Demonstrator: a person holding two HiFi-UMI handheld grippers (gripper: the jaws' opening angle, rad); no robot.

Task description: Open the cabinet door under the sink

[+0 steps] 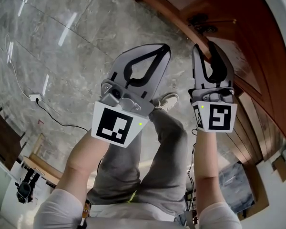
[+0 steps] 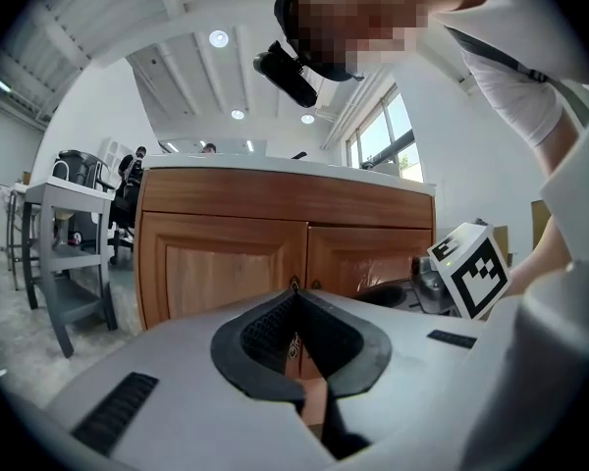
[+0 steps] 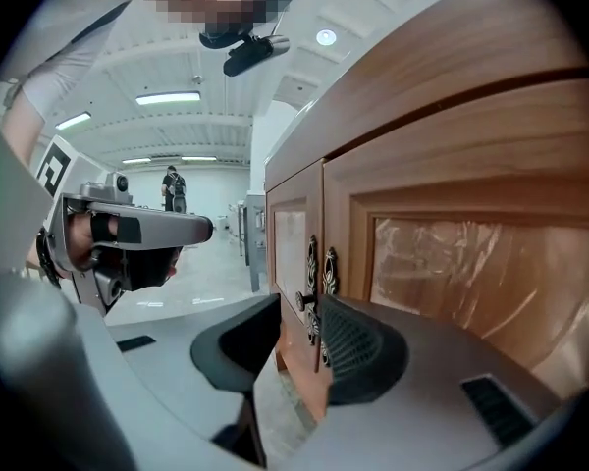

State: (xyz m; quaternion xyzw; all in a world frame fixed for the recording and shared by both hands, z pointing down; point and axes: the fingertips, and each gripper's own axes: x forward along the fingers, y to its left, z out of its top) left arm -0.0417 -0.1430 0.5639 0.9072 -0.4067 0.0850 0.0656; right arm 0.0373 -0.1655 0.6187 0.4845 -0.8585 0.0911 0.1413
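As the person stood on a grey marble floor [image 1: 86,27], their legs [image 1: 148,166] and one shoe [image 1: 168,100] showed between the two grippers in the head view. A socket [image 1: 33,98] with a cable [image 1: 57,120] lay on the floor, well off to the left. In the left gripper view a grey table [image 2: 74,263] stood left of the cabinet [image 2: 285,199], apart from it. That gripper's own jaws covered the lower part of the cabinet front.

The wooden cabinet ran sideways across the left gripper view under a pale top. In the head view it lay along the upper right. Its two doors [image 2: 221,273] stood upright and shut, flush with each other, their faces turned towards the person. They met at an upright seam in the middle. Just either side of the seam sat narrow ornate plates [image 3: 331,263], their long axis running up and down.

The left gripper [image 1: 166,47] hung short of the cabinet, aimed at the seam, its fingertips pressed together and empty. The right gripper [image 3: 296,307] was up against the seam with its fingers spread. A knob [image 3: 299,300] poked out from the door face between the tips. Whether either pad touched it could not be told.
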